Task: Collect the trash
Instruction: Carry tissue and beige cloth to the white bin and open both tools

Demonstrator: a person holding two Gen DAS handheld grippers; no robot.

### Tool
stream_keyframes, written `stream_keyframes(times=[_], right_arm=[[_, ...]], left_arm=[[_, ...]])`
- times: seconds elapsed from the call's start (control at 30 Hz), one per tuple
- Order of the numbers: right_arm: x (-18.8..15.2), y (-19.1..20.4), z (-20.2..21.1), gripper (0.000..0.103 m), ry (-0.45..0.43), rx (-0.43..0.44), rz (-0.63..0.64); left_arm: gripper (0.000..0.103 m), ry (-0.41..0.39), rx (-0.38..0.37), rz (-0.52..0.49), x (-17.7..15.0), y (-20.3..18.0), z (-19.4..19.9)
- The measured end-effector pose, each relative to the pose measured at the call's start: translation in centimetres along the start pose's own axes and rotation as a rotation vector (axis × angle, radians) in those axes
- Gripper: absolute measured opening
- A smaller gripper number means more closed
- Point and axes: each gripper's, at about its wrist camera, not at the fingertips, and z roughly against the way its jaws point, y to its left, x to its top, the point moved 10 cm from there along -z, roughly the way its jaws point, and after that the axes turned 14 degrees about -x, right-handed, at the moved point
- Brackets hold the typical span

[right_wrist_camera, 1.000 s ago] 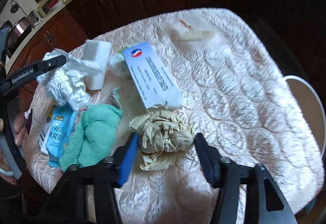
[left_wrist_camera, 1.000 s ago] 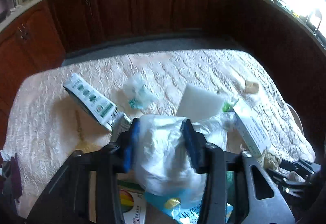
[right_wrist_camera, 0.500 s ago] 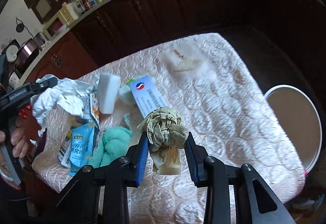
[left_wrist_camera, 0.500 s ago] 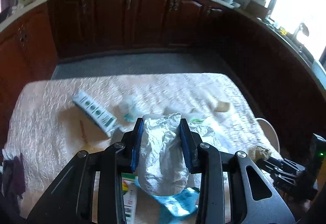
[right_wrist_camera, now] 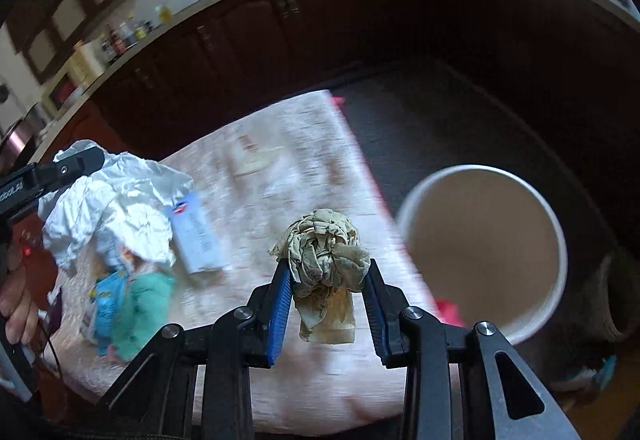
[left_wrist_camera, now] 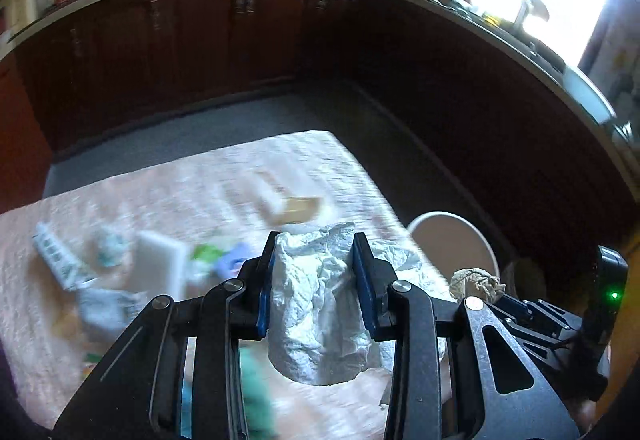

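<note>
My left gripper (left_wrist_camera: 316,280) is shut on a crumpled white paper (left_wrist_camera: 320,304) and holds it above the table; the same paper shows in the right wrist view (right_wrist_camera: 116,208). My right gripper (right_wrist_camera: 326,288) is shut on a stained, crumpled beige tissue (right_wrist_camera: 324,260), held above the table's right edge; the tissue also shows in the left wrist view (left_wrist_camera: 476,282). A round white bin (right_wrist_camera: 412,200) with a brown inside stands on the floor to the right of the table, and also appears in the left wrist view (left_wrist_camera: 428,220).
The quilted pink table (right_wrist_camera: 280,176) carries a white box (right_wrist_camera: 196,236), a teal cloth (right_wrist_camera: 144,296), a blue packet (right_wrist_camera: 106,300), a white block (left_wrist_camera: 160,264) and a beige scrap (left_wrist_camera: 296,206). Dark wooden cabinets (left_wrist_camera: 240,40) ring the room.
Both grippers have lifted their loads higher and swung right toward the bin. The right gripper closed on the beige tissue and raised it off the table.
</note>
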Motion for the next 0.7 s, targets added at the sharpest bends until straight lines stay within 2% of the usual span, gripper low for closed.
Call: stream_keyframes(times=[0.23,0.33,0.6,0.7], right_arm=[[0.1,-8.6,-1.2,0.033,0.024,-0.118,-0.101],[-0.4,-11.0,-2.0,0.033,0.042,-0.134,-0.14],[-1.9,-14.4,-3.5,0.033,0.079,-0.169,-0.199],[-2.2,-15.2,-4.0,0.046,0.085,-0.19,-0.214]], left_arm=[[0.032,0.056,-0.012,-0.016,0.3,-5.6,-6.5],[0.032,0.072,-0.026,0.008,0.0,-7.0,-8.9],[0.036,0.117,-0.041,0.048,-1.9,-9.7,-13.4],[0.041,0.131,-0.055,0.053,-2.7,-10.4,-14.3]])
